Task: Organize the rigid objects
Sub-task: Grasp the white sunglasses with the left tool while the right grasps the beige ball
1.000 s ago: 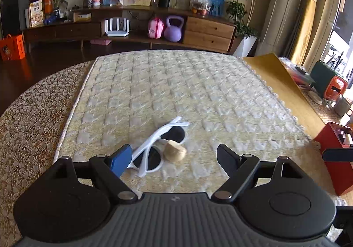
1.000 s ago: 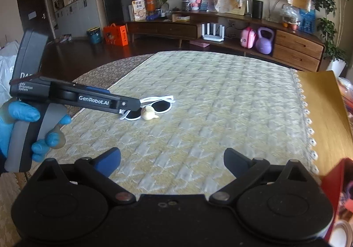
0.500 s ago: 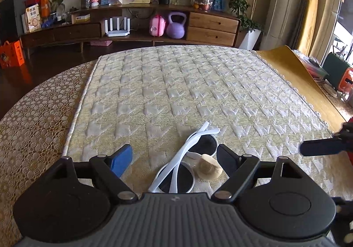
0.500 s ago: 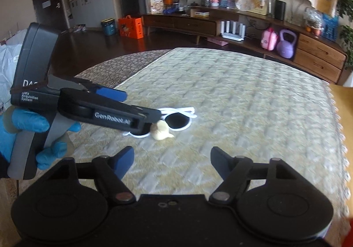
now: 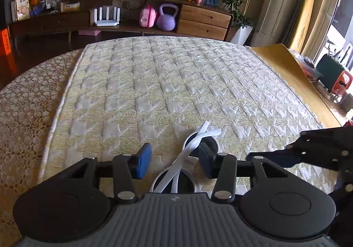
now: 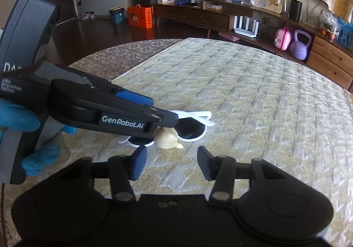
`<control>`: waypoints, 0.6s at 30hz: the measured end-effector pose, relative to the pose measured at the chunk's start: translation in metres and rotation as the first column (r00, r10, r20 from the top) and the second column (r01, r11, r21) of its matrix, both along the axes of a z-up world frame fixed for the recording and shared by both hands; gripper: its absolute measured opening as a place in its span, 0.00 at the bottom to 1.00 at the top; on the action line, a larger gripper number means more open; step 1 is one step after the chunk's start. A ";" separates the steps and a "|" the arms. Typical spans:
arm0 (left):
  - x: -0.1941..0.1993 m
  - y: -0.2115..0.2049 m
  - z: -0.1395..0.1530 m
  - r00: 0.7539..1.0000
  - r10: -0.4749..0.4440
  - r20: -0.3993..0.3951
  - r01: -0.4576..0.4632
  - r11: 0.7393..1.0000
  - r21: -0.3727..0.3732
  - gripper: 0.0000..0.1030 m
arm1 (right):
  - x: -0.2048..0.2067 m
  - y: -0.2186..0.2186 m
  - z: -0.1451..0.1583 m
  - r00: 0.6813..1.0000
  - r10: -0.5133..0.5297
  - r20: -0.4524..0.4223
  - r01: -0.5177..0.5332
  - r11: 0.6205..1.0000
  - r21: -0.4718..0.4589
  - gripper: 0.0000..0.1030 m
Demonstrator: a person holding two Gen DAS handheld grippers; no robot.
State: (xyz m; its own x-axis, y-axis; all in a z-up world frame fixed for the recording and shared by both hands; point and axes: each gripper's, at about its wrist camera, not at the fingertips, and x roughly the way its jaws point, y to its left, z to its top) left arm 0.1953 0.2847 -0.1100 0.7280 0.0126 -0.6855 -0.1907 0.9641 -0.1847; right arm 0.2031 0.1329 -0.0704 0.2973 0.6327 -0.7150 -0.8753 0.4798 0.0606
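Two grippers, left gripper [image 5: 174, 164] and right gripper [image 6: 171, 163], hold jaws apart, the left straddling folded white sunglasses [image 5: 187, 158] on the quilted worktop [image 5: 154, 83], apparently for pickup.

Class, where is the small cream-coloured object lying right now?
In the right wrist view, the cream-coloured object lies on the quilted mat, against the near rim of the white sunglasses, just under the left gripper.

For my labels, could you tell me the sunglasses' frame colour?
White sunglasses, dark lenses; clearest in the right wrist view.
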 end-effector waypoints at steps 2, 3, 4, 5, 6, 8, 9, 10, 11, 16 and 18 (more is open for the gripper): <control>0.001 0.000 -0.002 1.000 -0.014 0.002 0.014 1.000 -0.008 0.42 | 0.002 0.003 -0.003 1.000 0.005 0.004 -0.005 1.000 0.000 0.45; 0.002 0.001 -0.003 1.000 -0.020 0.002 0.020 1.000 -0.014 0.39 | 0.003 0.004 -0.004 1.000 0.010 0.002 -0.010 1.000 0.003 0.43; 0.002 0.001 -0.003 1.000 -0.024 0.003 0.024 0.999 -0.021 0.36 | 0.004 0.005 -0.005 1.000 0.013 0.003 -0.013 1.000 0.005 0.43; 0.003 0.001 -0.004 1.000 -0.027 0.004 0.028 0.999 -0.028 0.35 | 0.005 0.006 -0.005 1.000 0.016 0.003 -0.016 1.000 0.007 0.42; 0.003 0.001 -0.004 1.000 -0.030 0.004 0.030 0.999 -0.032 0.33 | 0.006 0.008 -0.006 1.000 0.024 0.002 -0.024 1.000 0.014 0.41; 0.004 0.000 -0.005 1.000 -0.030 0.003 0.030 0.999 -0.036 0.32 | 0.005 0.011 -0.008 1.000 0.030 0.006 -0.030 0.999 0.012 0.40; 0.005 0.001 -0.005 1.000 -0.030 0.002 0.030 0.999 -0.038 0.31 | 0.004 0.012 -0.008 0.999 0.033 0.007 -0.033 0.999 0.014 0.40; 0.005 0.001 -0.005 1.000 -0.031 0.002 0.031 0.999 -0.043 0.29 | 0.004 0.014 -0.009 0.999 0.038 0.006 -0.038 0.999 0.019 0.39; 0.006 0.002 -0.005 1.000 -0.031 0.002 0.031 0.998 -0.053 0.29 | 0.003 0.015 -0.009 0.999 0.044 0.007 -0.044 0.999 0.021 0.39; 0.007 0.002 -0.005 0.999 -0.037 0.001 0.037 0.997 -0.061 0.20 | 0.002 0.017 -0.010 0.999 0.034 0.034 -0.035 0.999 0.020 0.30; 0.007 0.000 -0.004 0.999 -0.039 0.000 0.039 0.997 -0.060 0.16 | 0.005 0.013 -0.010 0.999 0.031 0.018 -0.032 0.999 0.032 0.28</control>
